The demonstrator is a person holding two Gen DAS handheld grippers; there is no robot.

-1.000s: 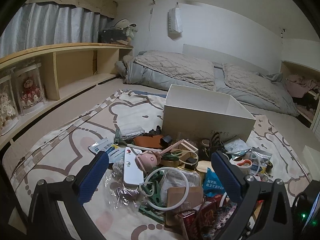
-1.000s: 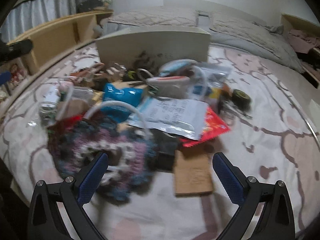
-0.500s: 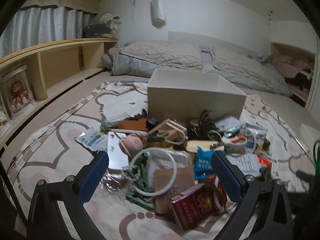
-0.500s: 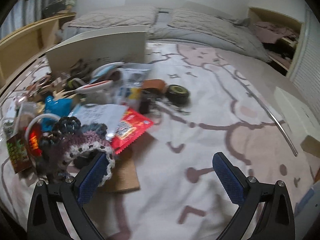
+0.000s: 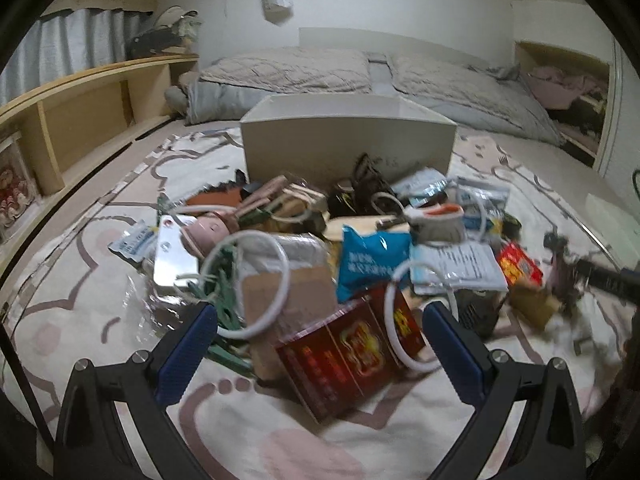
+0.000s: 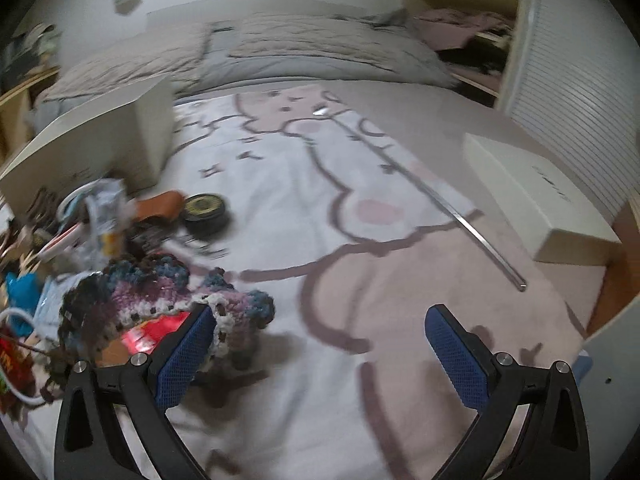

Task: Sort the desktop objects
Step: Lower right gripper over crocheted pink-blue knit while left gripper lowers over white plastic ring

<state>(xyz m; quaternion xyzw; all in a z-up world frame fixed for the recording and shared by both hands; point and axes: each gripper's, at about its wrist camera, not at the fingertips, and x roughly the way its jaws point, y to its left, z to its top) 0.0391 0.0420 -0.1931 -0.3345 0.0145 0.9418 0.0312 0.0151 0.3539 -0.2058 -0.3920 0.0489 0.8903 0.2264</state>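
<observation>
A heap of small objects lies on the patterned mat [image 5: 100,300] in front of an open white box [image 5: 348,140]. My left gripper [image 5: 320,344] is open and low over the heap's near edge. A red carton [image 5: 352,356] sits between its fingers, beside a white ring [image 5: 256,280] and a blue packet [image 5: 372,260]. My right gripper [image 6: 318,344] is open over bare mat at the heap's right side. A multicoloured crocheted piece [image 6: 160,300] rests against its left finger [image 6: 184,356]; I cannot tell whether it is caught on it.
A black tape roll [image 6: 206,208] lies next to the white box [image 6: 92,140]. A thin metal rod [image 6: 460,216] crosses the mat, with a flat white carton [image 6: 536,196] beyond it. Bedding [image 5: 320,72] fills the back and wooden shelves [image 5: 80,112] the left.
The left gripper has come lower and closer to the heap, so the red carton now sits between its fingers. The right gripper has swung right, and the crocheted piece has stayed by its left finger.
</observation>
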